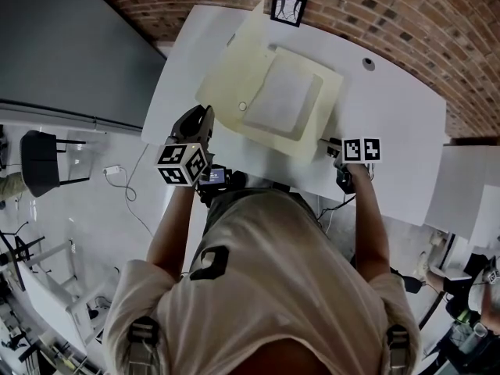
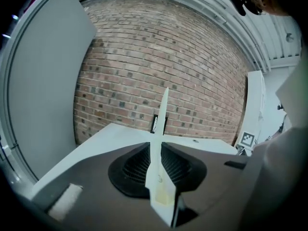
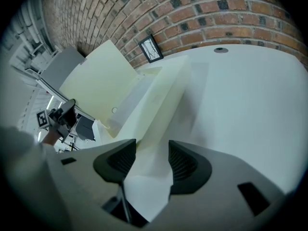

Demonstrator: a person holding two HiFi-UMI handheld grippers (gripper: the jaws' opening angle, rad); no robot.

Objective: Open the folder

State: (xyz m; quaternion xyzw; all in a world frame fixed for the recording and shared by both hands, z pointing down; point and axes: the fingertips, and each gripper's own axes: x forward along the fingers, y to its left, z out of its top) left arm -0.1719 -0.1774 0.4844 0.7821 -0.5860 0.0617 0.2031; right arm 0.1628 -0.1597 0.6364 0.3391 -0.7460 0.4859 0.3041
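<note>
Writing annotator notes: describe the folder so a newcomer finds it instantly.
Find the white table against the brick wall. In its middle lies a pale-yellow plastic folder, the only large flat thing there, its cover raised in the left gripper. The small black-framed card behind stands at the wall.

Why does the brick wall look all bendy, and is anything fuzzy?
Head view: the wide lens bows the wall and the table edge, and the light is soft. Left gripper view: the wall bulges like a dome and the corners go black. Right gripper view: same bending, but the folder stays sharp.
</note>
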